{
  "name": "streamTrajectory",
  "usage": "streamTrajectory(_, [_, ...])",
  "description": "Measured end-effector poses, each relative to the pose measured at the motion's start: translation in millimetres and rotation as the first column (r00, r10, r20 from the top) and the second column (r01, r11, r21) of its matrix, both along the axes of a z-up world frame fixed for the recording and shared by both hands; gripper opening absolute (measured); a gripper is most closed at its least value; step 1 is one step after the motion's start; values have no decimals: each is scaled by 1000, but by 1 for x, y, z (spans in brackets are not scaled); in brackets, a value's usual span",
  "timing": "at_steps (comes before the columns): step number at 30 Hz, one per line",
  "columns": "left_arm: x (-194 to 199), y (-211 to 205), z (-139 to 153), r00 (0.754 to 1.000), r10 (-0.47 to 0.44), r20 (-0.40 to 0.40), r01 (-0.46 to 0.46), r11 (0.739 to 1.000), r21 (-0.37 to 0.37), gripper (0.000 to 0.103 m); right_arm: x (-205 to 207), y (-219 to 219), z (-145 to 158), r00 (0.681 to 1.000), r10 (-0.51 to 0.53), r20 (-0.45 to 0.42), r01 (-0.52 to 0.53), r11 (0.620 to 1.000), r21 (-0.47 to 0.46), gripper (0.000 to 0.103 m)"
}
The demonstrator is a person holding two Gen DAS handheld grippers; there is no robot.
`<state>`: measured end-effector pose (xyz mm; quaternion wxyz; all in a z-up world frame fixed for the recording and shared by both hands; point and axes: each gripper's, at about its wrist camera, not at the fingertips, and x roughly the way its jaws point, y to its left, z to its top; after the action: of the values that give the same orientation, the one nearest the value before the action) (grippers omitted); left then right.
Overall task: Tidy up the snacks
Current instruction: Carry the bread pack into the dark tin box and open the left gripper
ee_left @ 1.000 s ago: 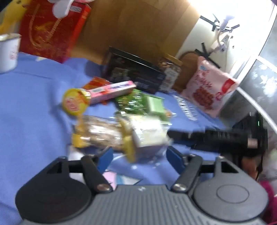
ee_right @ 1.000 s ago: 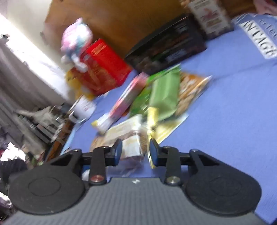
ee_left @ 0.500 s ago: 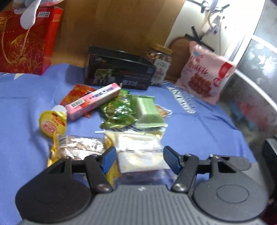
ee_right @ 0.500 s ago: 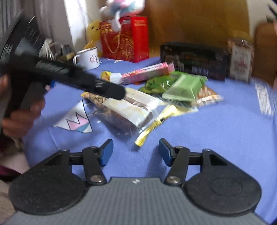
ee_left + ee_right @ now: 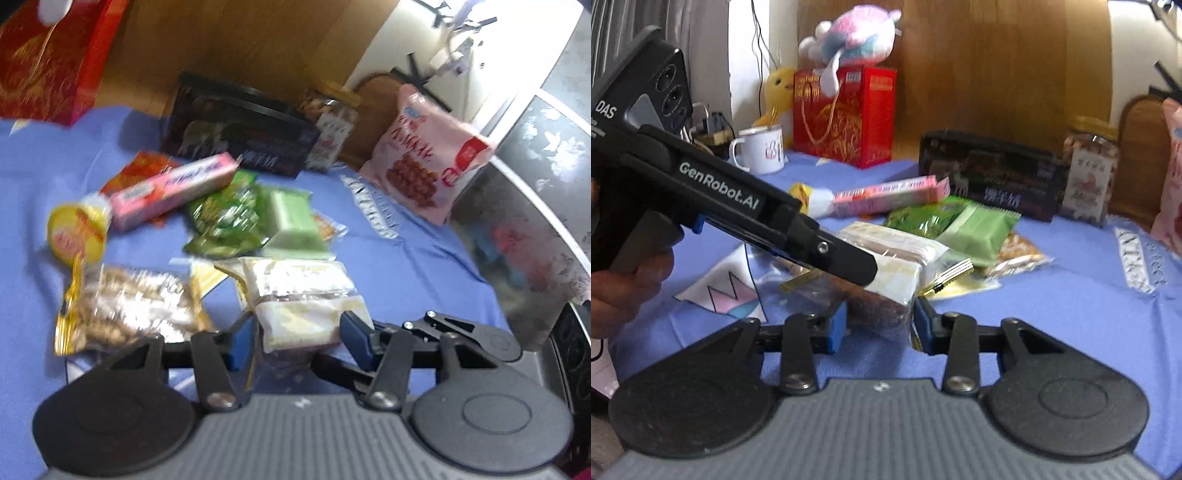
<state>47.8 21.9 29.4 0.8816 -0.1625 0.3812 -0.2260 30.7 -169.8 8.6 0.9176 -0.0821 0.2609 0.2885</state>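
Observation:
A clear packet of pale cakes (image 5: 299, 306) lies on the blue cloth (image 5: 406, 266) at the near edge of the snack pile. My left gripper (image 5: 295, 341) is closing on it, and both pads touch its sides. In the right wrist view the same cake packet (image 5: 882, 280) shows its brown end between the closing jaws of my right gripper (image 5: 879, 326), with a thin gap at the right pad. The left gripper (image 5: 857, 267) reaches over the packet from the left.
Behind it lie a gold-edged nut packet (image 5: 136, 306), a yellow cup (image 5: 75, 232), a pink box (image 5: 173, 188) and green packets (image 5: 225, 221). A black box (image 5: 240, 136), a jar (image 5: 328, 129), a pink bag (image 5: 424, 162) and a red gift bag (image 5: 48, 62) stand at the back. A mug (image 5: 761, 151) stands at the left.
The right wrist has rolled level; it let the packet go, stood wide, and now narrows around its end again. The left jaws have narrowed onto the packet's sides.

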Motion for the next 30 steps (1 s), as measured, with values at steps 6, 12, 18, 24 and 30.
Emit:
streamTrajectory(6, [24, -7, 44, 996, -12, 93, 10, 1000, 26, 51, 17, -1, 28, 996, -26, 88, 23, 999, 33, 42])
streamTrajectory(12, [102, -4, 77, 987, 33, 155, -37, 999, 18, 50, 95, 11, 57, 990, -54, 134, 46, 997, 59, 42])
streamTrajectory(18, [189, 4, 72, 983, 103, 153, -103, 995, -7, 50, 181, 18, 58, 991, -89, 102, 82, 994, 72, 42])
streamTrajectory(24, [237, 3, 38, 984, 149, 103, -152, 988, 23, 54, 235, 27, 41, 990, -118, 72, 117, 993, 21, 45])
streamTrajectory(30, [203, 22, 43, 983, 92, 159, -89, 996, -20, 59, 214, -15, 40, 991, -135, 13, 130, 975, 182, 50])
